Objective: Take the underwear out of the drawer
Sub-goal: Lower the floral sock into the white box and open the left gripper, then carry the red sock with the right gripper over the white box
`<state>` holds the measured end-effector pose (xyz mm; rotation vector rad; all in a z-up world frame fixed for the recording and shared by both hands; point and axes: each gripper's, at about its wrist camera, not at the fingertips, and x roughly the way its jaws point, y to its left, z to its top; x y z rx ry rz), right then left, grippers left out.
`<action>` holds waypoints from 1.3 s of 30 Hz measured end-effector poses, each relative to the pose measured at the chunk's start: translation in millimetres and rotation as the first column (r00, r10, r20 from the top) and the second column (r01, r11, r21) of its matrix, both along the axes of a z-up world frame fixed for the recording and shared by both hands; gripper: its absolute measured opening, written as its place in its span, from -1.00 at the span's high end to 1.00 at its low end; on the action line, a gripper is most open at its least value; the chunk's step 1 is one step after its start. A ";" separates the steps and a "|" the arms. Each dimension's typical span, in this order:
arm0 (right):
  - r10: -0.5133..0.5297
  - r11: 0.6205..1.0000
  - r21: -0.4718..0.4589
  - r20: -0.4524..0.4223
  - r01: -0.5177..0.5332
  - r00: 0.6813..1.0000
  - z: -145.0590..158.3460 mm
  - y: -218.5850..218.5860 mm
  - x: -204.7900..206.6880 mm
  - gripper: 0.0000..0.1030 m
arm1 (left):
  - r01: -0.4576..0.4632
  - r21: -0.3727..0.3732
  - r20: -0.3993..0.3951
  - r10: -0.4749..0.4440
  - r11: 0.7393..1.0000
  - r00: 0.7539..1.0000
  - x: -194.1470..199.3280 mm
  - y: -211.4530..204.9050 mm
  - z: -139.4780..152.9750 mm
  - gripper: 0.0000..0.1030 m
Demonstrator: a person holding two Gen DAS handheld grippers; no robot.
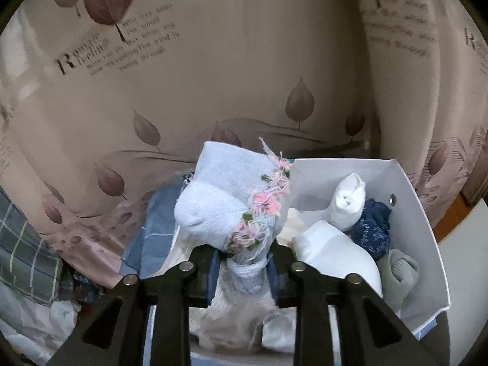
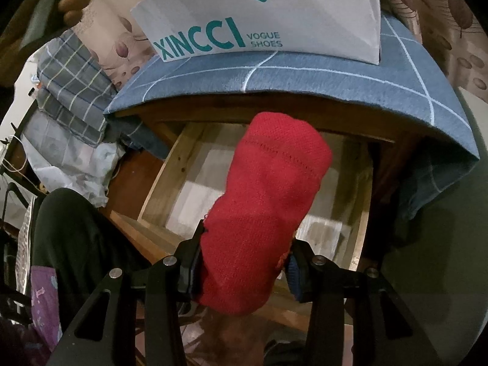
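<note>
In the left wrist view my left gripper [image 1: 243, 270] is shut on a light blue sock with pink floral trim [image 1: 219, 201], held above a white paper box [image 1: 421, 213] that holds several rolled socks, white [image 1: 335, 250] and dark blue [image 1: 372, 231]. In the right wrist view my right gripper [image 2: 244, 270] is shut on a rolled red sock [image 2: 268, 201], held above the open wooden drawer [image 2: 158, 183]. The drawer floor shows pale lining; I see no other garments in it.
A blue checked cloth [image 2: 274, 76] covers the table top above the drawer, with the white XINCCI box [image 2: 259, 9] on it. Folded plaid fabric [image 2: 73, 91] lies at the left. A leaf-print curtain [image 1: 213, 76] hangs behind. A person's dark-clad leg [image 2: 70, 238] is at lower left.
</note>
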<state>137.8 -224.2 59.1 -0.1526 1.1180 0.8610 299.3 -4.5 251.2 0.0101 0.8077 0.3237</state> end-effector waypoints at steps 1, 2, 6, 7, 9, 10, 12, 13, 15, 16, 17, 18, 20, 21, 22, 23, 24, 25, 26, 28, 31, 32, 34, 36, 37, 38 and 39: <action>0.002 1.000 -0.002 -0.001 -0.002 1.000 -0.4 0.8 -0.4 0.19 | -0.001 -0.001 -0.006 0.001 1.000 1.000 2.5 0.8 -2.2 0.41; 0.004 1.000 -0.004 -0.002 -0.004 1.000 -1.0 0.7 -0.3 0.19 | -0.003 -0.002 -0.019 0.003 1.000 1.000 7.2 2.7 -5.0 0.34; 0.007 1.000 -0.017 -0.006 -0.007 1.000 -3.3 3.2 -0.4 0.19 | -0.024 -0.021 -0.048 0.023 0.999 0.999 18.3 10.3 -14.9 0.14; 0.007 1.000 -0.018 -0.008 -0.007 1.000 -4.0 3.5 0.0 0.19 | -0.030 -0.017 -0.052 0.029 0.999 0.998 18.8 10.8 -16.0 0.10; 0.006 1.000 -0.022 -0.010 -0.006 1.000 -4.8 3.6 0.8 0.19 | -0.036 0.013 -0.046 0.037 0.999 0.998 17.9 10.0 -16.7 0.00; 0.005 1.000 -0.023 -0.011 -0.005 1.000 -5.3 3.9 1.1 0.19 | -0.033 0.029 -0.032 0.034 0.999 0.999 15.1 8.9 -16.1 -0.01; 0.005 1.000 -0.025 -0.011 -0.005 1.000 -5.8 3.4 1.7 0.19 | -0.032 0.059 -0.001 0.032 0.998 0.999 7.4 6.7 -13.3 -0.12; 0.004 1.000 -0.026 -0.011 -0.005 1.000 -5.9 3.5 1.7 0.19 | -0.032 0.065 0.012 0.032 0.997 0.999 3.9 6.4 -11.3 -0.13; 0.004 1.000 -0.028 -0.008 -0.004 1.000 -5.9 4.2 1.5 0.19 | -0.011 0.034 0.054 0.009 0.999 0.999 -8.0 6.8 -4.7 -0.17; 0.003 1.000 -0.027 -0.008 -0.003 1.000 -5.8 4.2 1.5 0.19 | -0.003 0.018 0.065 0.002 1.000 0.998 -12.2 7.9 -1.7 -0.17; 0.001 1.000 -0.026 -0.003 -0.001 1.000 -5.1 4.0 1.3 0.19 | 0.002 -0.001 0.083 -0.002 1.000 0.997 -18.0 9.7 2.4 -0.17; 0.000 1.000 -0.024 -0.001 0.000 1.000 -4.6 3.5 1.3 0.19 | 0.012 -0.021 0.113 -0.009 1.000 0.994 -28.5 10.5 7.2 -0.17; -0.002 1.000 -0.016 0.001 0.002 1.000 -4.2 2.6 1.2 0.19 | 0.028 -0.028 0.142 -0.024 0.999 0.990 -41.9 8.8 12.9 -0.18; -0.003 1.000 -0.015 0.006 0.003 1.000 -3.6 2.5 1.0 0.19 | 0.033 -0.021 0.156 -0.030 0.999 0.987 -51.5 7.2 15.3 -0.18; -0.002 1.000 -0.013 0.009 0.002 1.000 -3.3 2.7 0.9 0.19 | 0.038 -0.016 0.167 -0.035 0.999 0.985 -60.3 5.7 16.6 -0.19; -0.001 1.000 -0.012 0.010 0.001 1.000 -3.1 2.1 0.6 0.19 | 0.048 -0.017 0.173 -0.045 0.999 0.984 -70.0 4.0 16.9 -0.20; 0.001 1.000 -0.012 0.011 -0.001 1.000 -3.1 1.9 0.3 0.19 | 0.067 -0.026 0.175 -0.062 0.997 0.983 -83.0 2.9 14.9 -0.20; 0.003 1.000 -0.014 0.016 -0.003 1.000 -2.8 2.4 -0.4 0.19 | 0.075 -0.030 0.178 -0.069 0.997 0.982 -91.5 1.8 13.6 -0.20; 0.004 1.000 -0.012 0.020 -0.004 1.000 -2.2 2.2 -0.7 0.19 | 0.083 -0.032 0.180 -0.076 0.996 0.981 -104.6 0.8 9.9 -0.20; 0.004 1.000 -0.004 0.025 -0.004 1.000 0.1 0.7 -0.9 0.19 | 0.090 -0.035 0.171 -0.083 0.995 0.982 -123.2 -0.4 1.6 -0.20; 0.003 1.000 0.020 0.043 -0.004 0.999 6.3 -1.7 -2.1 0.19 | 0.098 -0.061 0.150 -0.088 0.993 0.985 -154.6 1.7 -19.5 -0.20; 0.004 0.999 0.032 0.057 -0.005 0.998 10.3 -2.8 -3.9 0.19 | 0.096 -0.068 0.139 -0.086 0.993 0.986 -167.1 2.6 -30.0 -0.20; 0.009 0.999 0.053 0.082 -0.014 0.997 17.9 -4.2 -7.8 0.19 | 0.097 -0.077 0.114 -0.088 0.992 0.990 -183.8 4.4 -47.0 -0.20; 0.013 0.996 0.091 0.091 -0.022 0.996 27.4 -7.7 -12.0 0.19 | 0.090 -0.083 0.081 -0.083 0.992 0.993 -203.1 7.1 -69.1 -0.20; 0.009 0.994 0.107 0.089 -0.019 0.996 31.5 -9.8 -13.6 0.19 | 0.089 -0.085 0.074 -0.083 0.992 0.994 -208.3 8.5 -75.9 -0.20; 0.003 0.993 0.118 0.089 -0.014 0.996 36.5 -12.0 -15.5 0.19 | 0.092 -0.088 0.066 -0.086 0.992 0.994 -215.7 9.3 -84.5 -0.20; -0.001 0.993 0.121 0.095 -0.011 0.995 42.5 -13.5 -17.8 0.19 | 0.098 -0.087 0.058 -0.094 0.991 0.994 -223.2 9.0 -93.8 -0.20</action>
